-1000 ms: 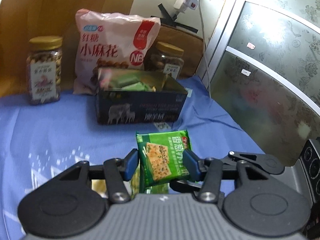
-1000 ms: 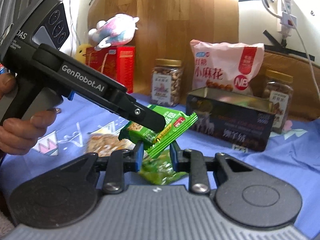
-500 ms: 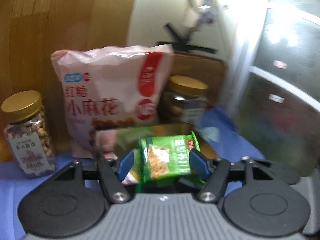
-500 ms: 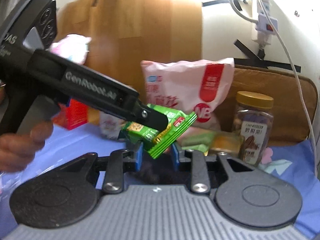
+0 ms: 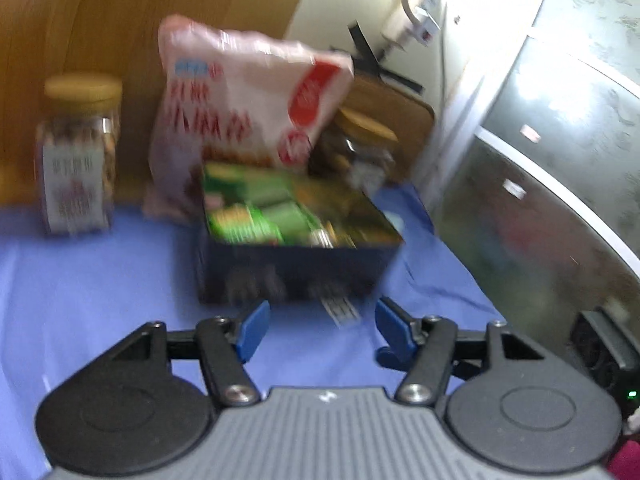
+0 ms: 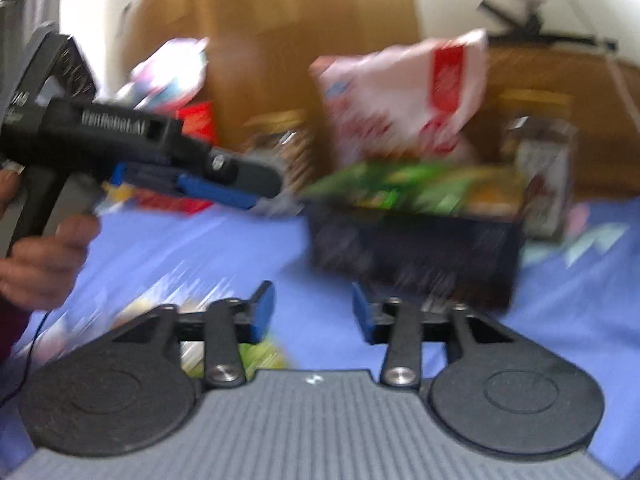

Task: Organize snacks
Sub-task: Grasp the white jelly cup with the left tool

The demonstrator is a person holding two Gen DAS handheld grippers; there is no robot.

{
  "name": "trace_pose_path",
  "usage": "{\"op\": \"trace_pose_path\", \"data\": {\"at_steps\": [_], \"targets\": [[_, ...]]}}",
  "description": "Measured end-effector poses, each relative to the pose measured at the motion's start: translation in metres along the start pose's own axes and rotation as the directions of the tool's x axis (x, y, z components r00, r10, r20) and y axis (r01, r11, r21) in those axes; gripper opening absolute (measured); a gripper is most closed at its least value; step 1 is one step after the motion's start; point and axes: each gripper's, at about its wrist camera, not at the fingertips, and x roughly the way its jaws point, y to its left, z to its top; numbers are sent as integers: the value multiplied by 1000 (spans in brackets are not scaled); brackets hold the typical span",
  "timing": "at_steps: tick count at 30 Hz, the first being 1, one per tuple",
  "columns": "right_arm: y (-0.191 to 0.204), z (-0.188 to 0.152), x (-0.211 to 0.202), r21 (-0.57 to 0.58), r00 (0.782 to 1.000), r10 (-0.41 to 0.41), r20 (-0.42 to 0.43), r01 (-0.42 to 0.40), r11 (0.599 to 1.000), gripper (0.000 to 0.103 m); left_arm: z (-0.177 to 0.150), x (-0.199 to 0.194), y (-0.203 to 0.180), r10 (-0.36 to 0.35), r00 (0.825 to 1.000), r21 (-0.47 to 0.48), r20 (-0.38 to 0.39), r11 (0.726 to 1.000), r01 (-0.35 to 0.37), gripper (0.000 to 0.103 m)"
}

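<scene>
Both views are motion-blurred, so I report only what I can make out. My landmark is the dark box (image 5: 296, 276), which stands open-topped on the blue cloth (image 5: 100, 280).

Left gripper (image 5: 320, 326): released. Its blue pads stand apart with only blue cloth showing between them; the jaws have just been closing slightly, and nothing is between them. It sits just in front of the dark box, apart from it.

Right gripper (image 6: 313, 316): released. Its jaws have just been opening, and I see nothing between the pads, only cloth. It too sits in front of the dark box, toward the box's left end in its own view. A hand (image 6: 40, 264) grips the handle of the left gripper, well to the left of the box in the right wrist view.

Task items: the green snack packets (image 5: 260, 212) lie inside the dark box, filling mainly its left part as the left wrist camera sees it. From the right wrist camera the same green packets show above the box's near rim. I cannot count them.

Behind the dark box, touching or just beside its back wall, leans a pink snack bag (image 5: 244, 120). A gold-lidded jar (image 5: 78, 152) stands well to the left of the box, and a second jar (image 5: 360, 148) stands behind its right rear corner. A green wrapper (image 6: 260, 354) lies on the cloth in front of the box, partly hidden under the right gripper.
</scene>
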Motion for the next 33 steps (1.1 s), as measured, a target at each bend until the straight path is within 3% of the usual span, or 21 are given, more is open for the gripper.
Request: {"op": "trace_pose_path", "data": {"at_steps": [4, 8, 12, 17, 25, 29, 33], "targets": [[33, -23, 0, -57, 998, 29, -61, -32, 998, 78, -31, -9, -3, 12, 999, -9, -30, 1000, -13, 61], [58, -22, 8, -152, 998, -2, -70, -8, 988, 78, -45, -21, 4, 34, 999, -48, -32, 998, -35, 61], [59, -11, 15, -95, 996, 57, -75, -64, 993, 78, -50, -42, 19, 57, 998, -100, 15, 993, -55, 61], [61, -11, 29, -36, 992, 54, -111, -58, 998, 76, -51, -48, 35, 52, 999, -163, 7, 985, -51, 61], [58, -2, 38, 14, 992, 67, -108, -65, 998, 62, -60, -24, 28, 71, 996, -122, -61, 990, -78, 63], [57, 1, 57, 38, 987, 82, -140, -77, 996, 49, -63, -10, 29, 88, 992, -119, -95, 988, -99, 63], [56, 1, 66, 77, 987, 75, -139, -65, 995, 47, -66, -2, 31, 135, 985, -114, -103, 983, -146, 47]]}}
